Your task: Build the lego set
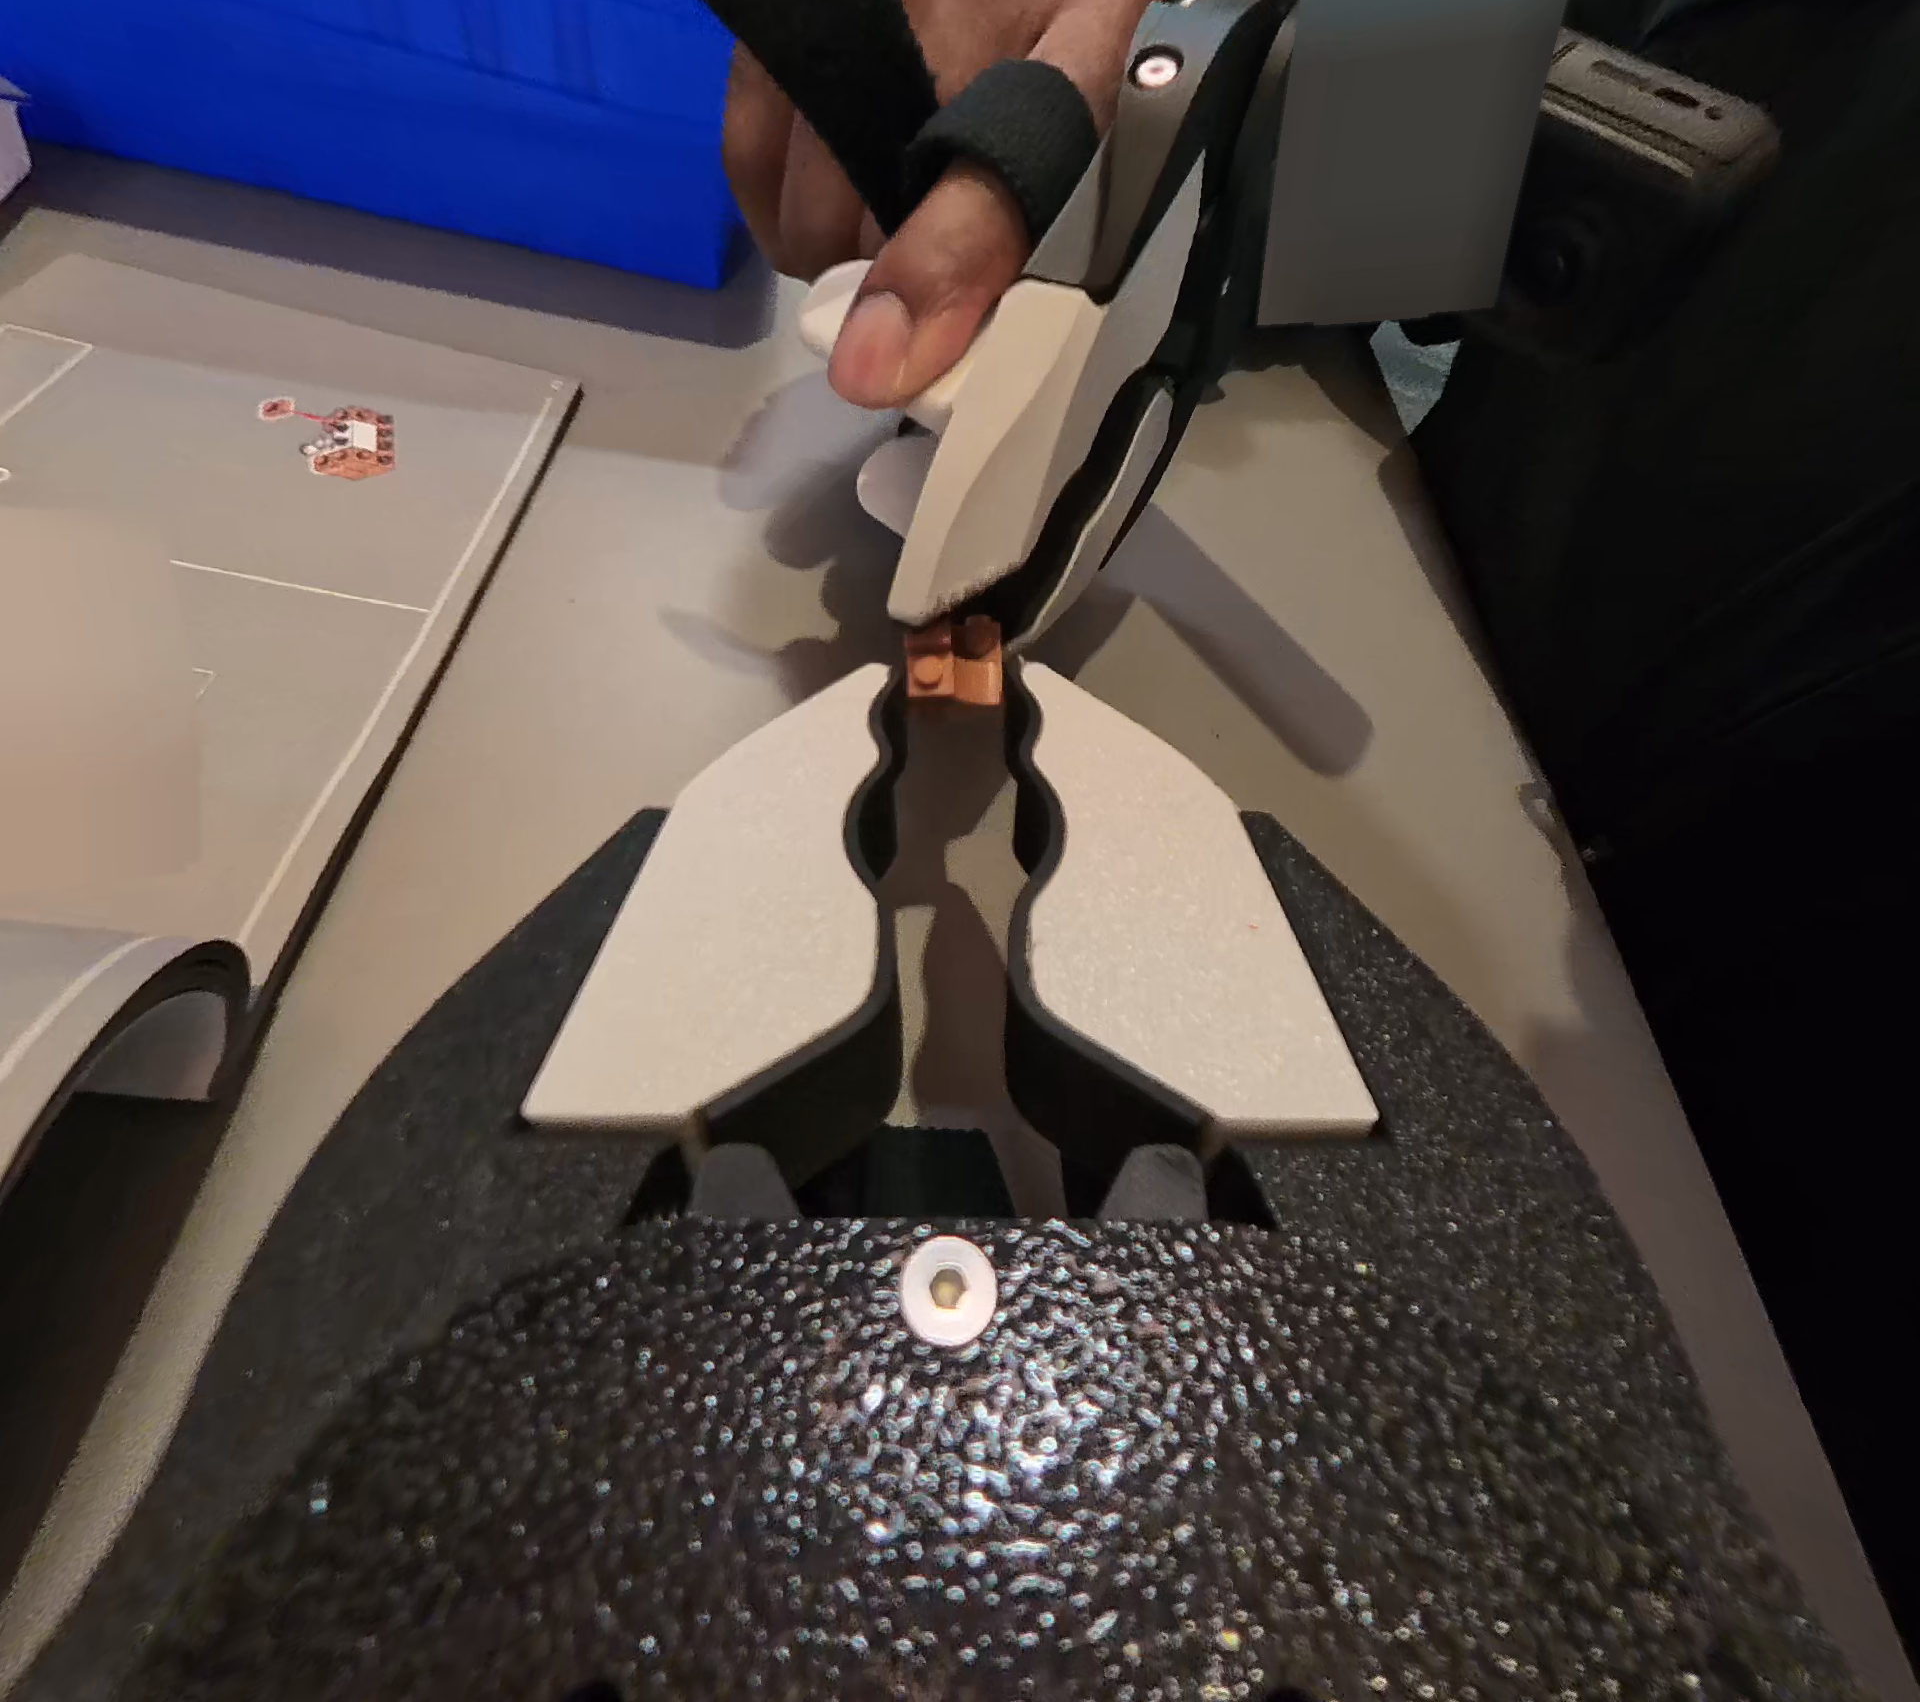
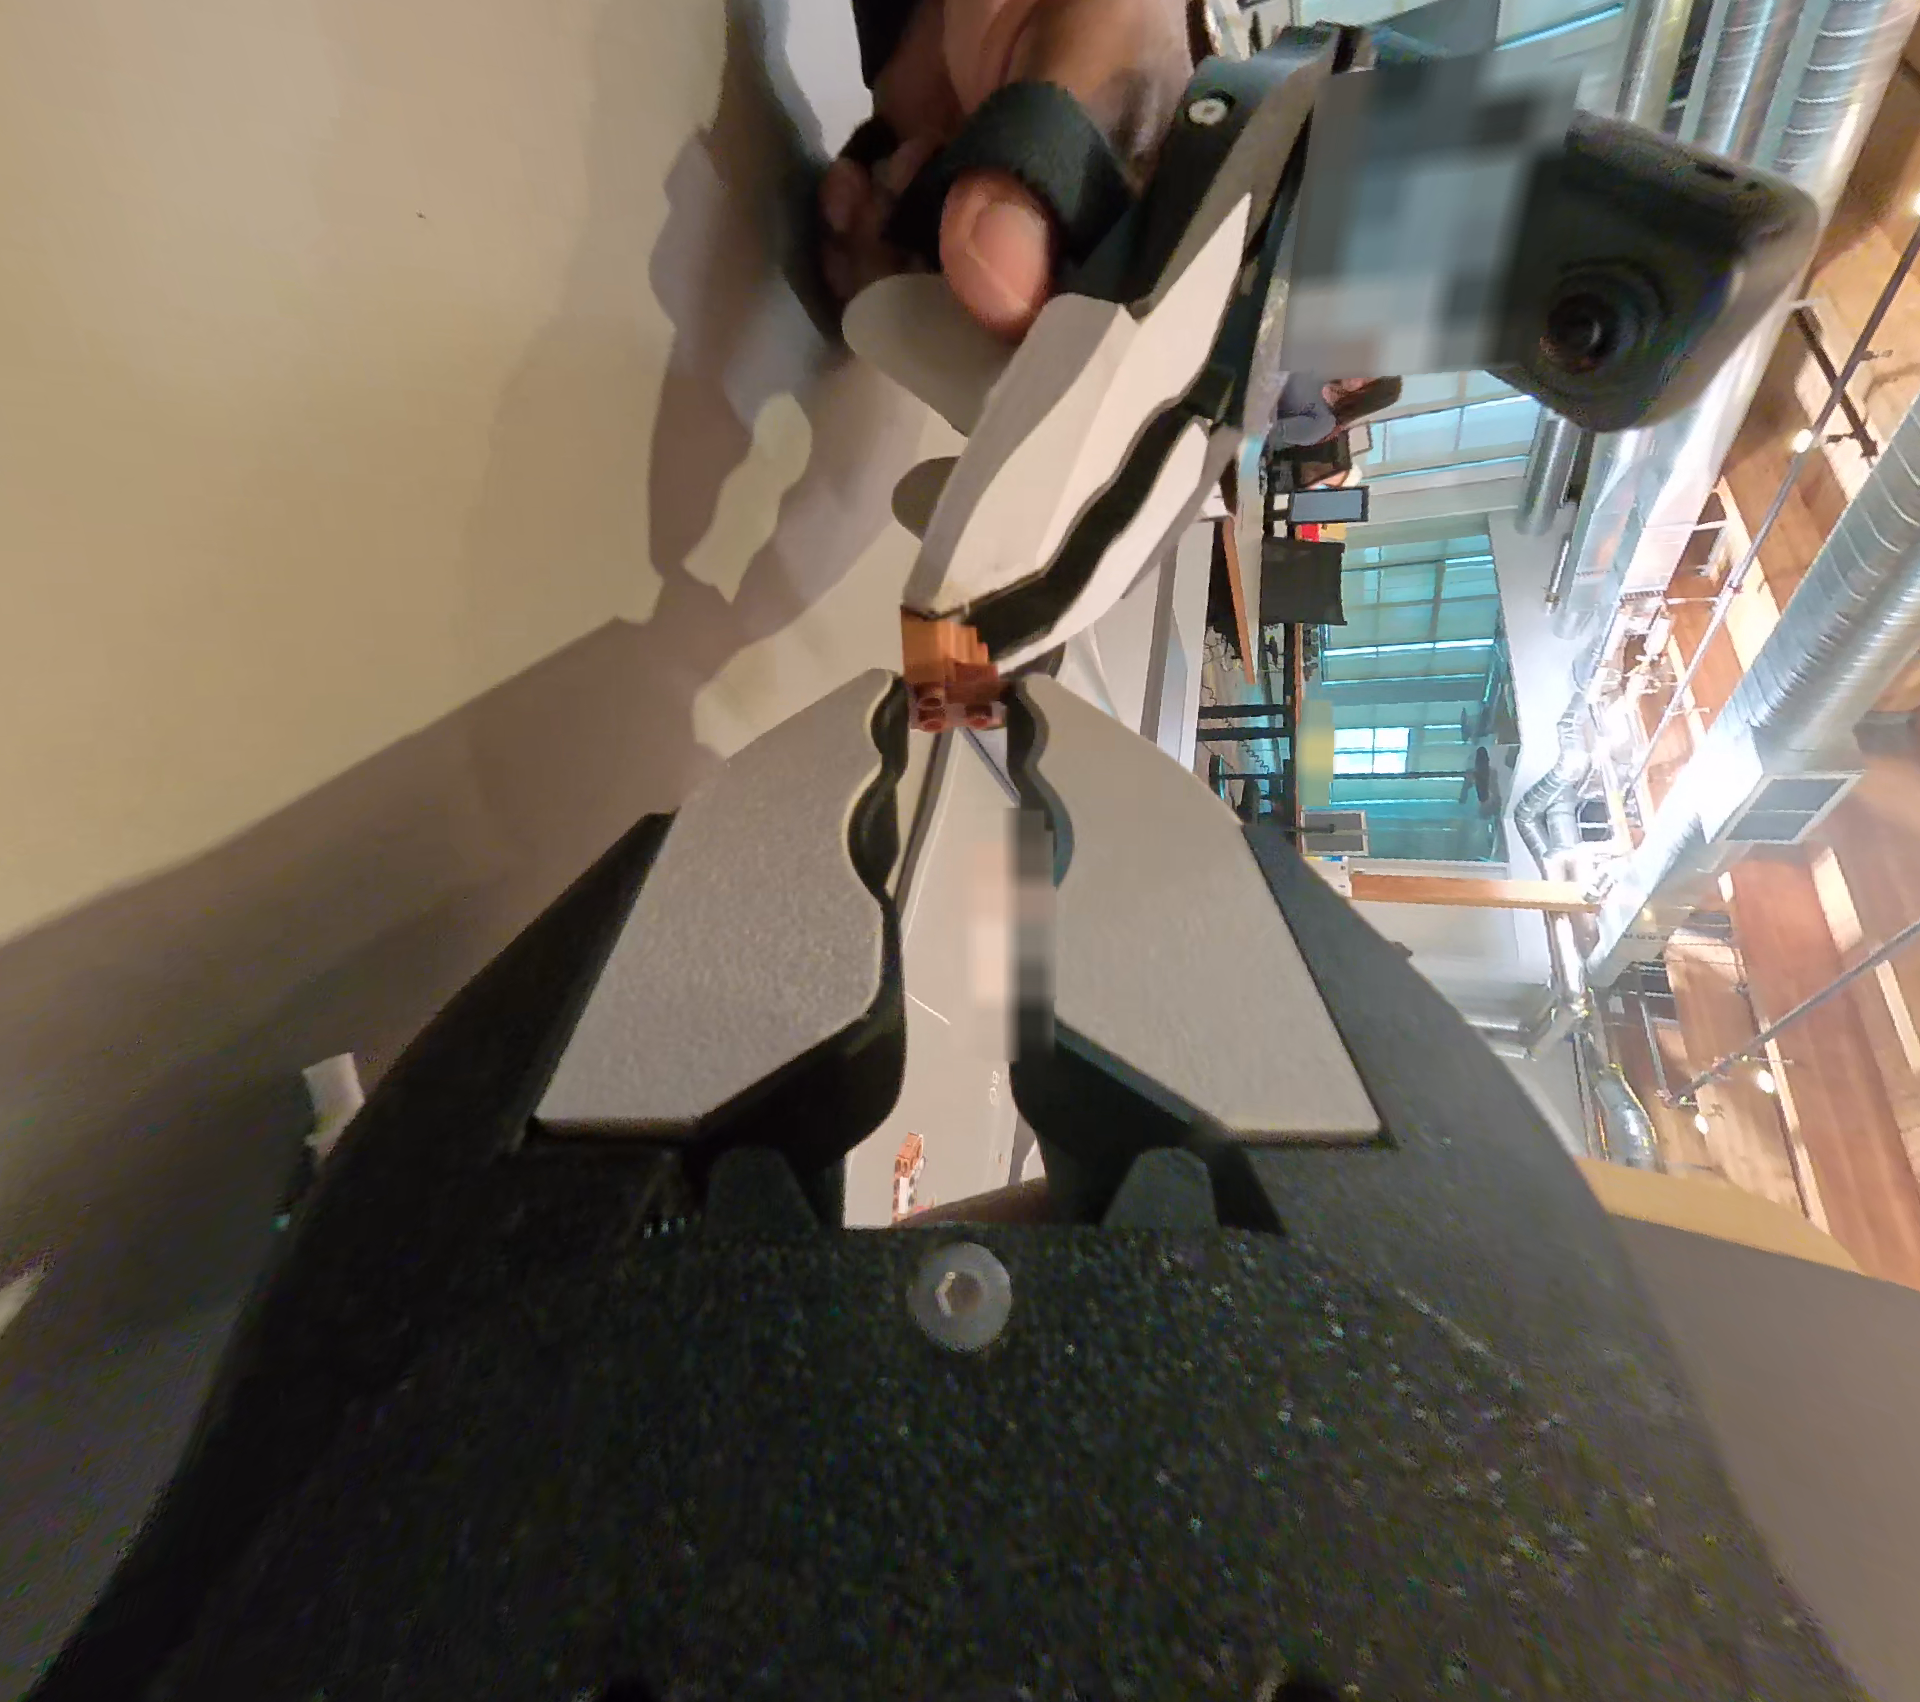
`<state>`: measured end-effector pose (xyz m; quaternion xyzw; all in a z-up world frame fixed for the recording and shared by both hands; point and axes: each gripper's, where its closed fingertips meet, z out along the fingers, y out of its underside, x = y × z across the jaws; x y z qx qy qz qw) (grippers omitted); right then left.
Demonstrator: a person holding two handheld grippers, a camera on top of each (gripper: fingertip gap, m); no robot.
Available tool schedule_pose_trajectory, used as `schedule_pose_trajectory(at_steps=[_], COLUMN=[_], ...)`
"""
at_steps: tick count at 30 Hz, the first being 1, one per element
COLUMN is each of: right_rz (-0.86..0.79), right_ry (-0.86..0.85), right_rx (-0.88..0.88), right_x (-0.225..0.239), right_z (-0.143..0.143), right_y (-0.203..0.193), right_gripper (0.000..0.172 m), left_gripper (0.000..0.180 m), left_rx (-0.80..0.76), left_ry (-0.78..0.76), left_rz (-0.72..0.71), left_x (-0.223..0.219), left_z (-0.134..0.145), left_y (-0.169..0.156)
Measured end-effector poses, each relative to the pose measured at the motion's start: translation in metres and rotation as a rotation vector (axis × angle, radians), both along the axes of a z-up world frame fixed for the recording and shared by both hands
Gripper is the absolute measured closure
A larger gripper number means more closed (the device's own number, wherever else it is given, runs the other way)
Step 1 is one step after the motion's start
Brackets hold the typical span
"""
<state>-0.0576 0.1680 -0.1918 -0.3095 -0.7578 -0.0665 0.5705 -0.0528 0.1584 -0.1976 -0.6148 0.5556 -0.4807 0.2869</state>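
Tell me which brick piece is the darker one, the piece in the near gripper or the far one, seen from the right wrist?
The near one: the reddish-brown brick piece in the right gripper is darker; the orange brick piece is paler.

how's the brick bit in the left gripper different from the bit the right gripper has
In the left wrist view, the left gripper pinches the lighter orange-brown bricks at its fingertips; the right gripper grips the darker reddish-brown bricks from above.

In the right wrist view, the darker bricks show small round studs toward the camera; the lighter bricks show smoother sides.

Both are small, brown-toned, pressed together, and held above the grey table.
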Motion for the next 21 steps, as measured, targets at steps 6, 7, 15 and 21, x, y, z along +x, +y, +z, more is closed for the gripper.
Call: schedule_pose_trajectory(at_steps=[6, 7, 15, 21], right_rz=[-0.030, -0.033, -0.038, -0.038], right_ry=[0.082, 0.084, 0.099, 0.095], right_rx=[-0.009, -0.006, -0.059, -0.108], right_x=[0.0013, 0.0009, -0.0022, -0.0028], right_z=[0.0115, 0.0112, 0.0104, 0.0094], right_y=[0.0069, 0.0073, 0.0054, 0.0038], right_gripper=[0.154, 0.154, 0.154, 0.154], left_gripper=[0.157, 0.157, 0.163, 0.163], left_rx=[-0.024, -0.027, -0.050, -0.049], left_ry=[0.021, 0.013, -0.041, -0.036], left_rz=[0.015, 0.016, 0.031, 0.020], left_x=[-0.0002, 0.0006, 0.0023, 0.0022], left_z=[-0.0032, -0.0018, 0.0059, 0.0052], left_y=[0.0028, 0.0025, 0.0039, 0.0024])
